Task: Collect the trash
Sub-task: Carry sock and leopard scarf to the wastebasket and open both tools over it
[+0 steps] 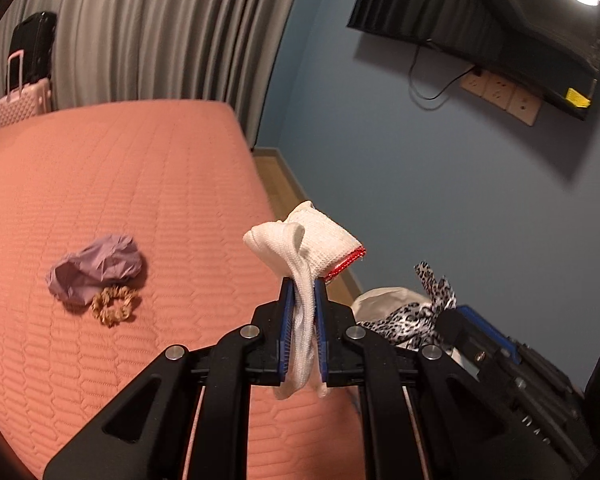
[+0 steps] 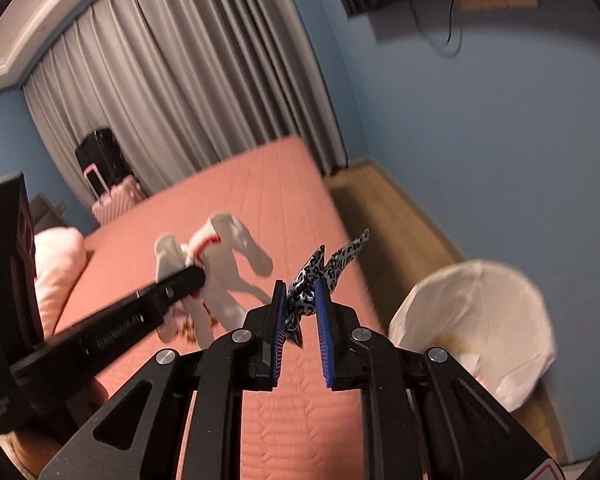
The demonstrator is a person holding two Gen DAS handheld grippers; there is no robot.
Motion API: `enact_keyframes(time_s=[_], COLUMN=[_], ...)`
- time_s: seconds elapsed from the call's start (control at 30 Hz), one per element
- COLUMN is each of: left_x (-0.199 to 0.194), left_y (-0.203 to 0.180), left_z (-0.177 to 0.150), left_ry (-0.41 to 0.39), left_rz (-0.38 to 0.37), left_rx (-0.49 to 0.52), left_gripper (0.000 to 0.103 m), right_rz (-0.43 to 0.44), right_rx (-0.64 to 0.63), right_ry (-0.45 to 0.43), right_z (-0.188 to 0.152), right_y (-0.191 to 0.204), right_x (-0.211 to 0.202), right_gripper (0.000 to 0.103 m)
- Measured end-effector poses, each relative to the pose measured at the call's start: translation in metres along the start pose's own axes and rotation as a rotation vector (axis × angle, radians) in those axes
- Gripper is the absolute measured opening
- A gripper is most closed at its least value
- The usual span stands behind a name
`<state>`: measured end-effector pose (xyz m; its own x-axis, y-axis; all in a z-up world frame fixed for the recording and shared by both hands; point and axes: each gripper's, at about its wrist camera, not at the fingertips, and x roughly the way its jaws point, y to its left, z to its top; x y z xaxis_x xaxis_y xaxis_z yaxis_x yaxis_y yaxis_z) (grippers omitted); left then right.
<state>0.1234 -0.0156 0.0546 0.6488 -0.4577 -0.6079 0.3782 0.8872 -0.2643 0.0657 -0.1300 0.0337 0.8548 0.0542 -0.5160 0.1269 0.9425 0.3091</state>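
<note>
Blue-walled bedroom, grey curtain [image 1: 148, 28], salmon quilted bed [image 1: 140, 184]. Far left, pink suitcase [image 1: 24, 100]. On bed, crumpled purple wrapper [image 1: 96, 268] touching tan scrunchie [image 1: 114, 306]. Left gripper [image 1: 304, 292] lifted above bed edge, jaws pinching white glove [image 1: 312, 240] with red cuff. Right gripper [image 2: 300, 292] clamps leopard-print fabric strip [image 2: 324, 272]. Far right on floor, white-lined bin [image 2: 480, 328].

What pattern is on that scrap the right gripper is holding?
Black-and-white leopard print on the cloth scrap, pinched in the right gripper; clearest in the right wrist view.
</note>
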Motion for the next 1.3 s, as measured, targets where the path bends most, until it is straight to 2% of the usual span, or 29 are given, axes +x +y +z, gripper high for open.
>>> enact_keyframes(time_s=[0.2, 0.5, 0.8, 1.2, 1.23, 1.27, 1.3], left_x=[-0.017, -0.014, 0.002, 0.056, 0.06, 0.063, 0.065], left_y=[-0.045, -0.095, -0.117, -0.146, -0.147, -0.148, -0.149], left_z=[0.01, 0.015, 0.01, -0.003, -0.004, -0.004, -0.003], left_ry=[-0.047, -0.069, -0.039, 0.072, 0.078, 0.082, 0.084], left_rz=[-0.045, -0.097, -0.115, -0.19, -0.186, -0.186, -0.179], left_rx=[0.073, 0.159, 0.18, 0.204, 0.204, 0.203, 0.198], left_gripper=[0.011, 0.011, 0.011, 0.012, 0.015, 0.028, 0.047], right_rz=[-0.02, -0.108, -0.192, -0.208, -0.209, -0.209, -0.209], right_rx=[0.011, 0.036, 0.104, 0.129, 0.132, 0.136, 0.138], right_ry=[-0.111, -0.194, -0.226, -0.173, -0.17, -0.164, -0.159], right_z=[0.028, 0.042, 0.042, 0.031, 0.03, 0.029, 0.028], right_y=[-0.021, -0.068, -0.121, -0.145, -0.147, -0.149, -0.15], right_x=[-0.045, -0.085, -0.11, -0.091, -0.091, -0.088, -0.086], right_gripper=[0.014, 0.014, 0.014, 0.014, 0.014, 0.014, 0.014])
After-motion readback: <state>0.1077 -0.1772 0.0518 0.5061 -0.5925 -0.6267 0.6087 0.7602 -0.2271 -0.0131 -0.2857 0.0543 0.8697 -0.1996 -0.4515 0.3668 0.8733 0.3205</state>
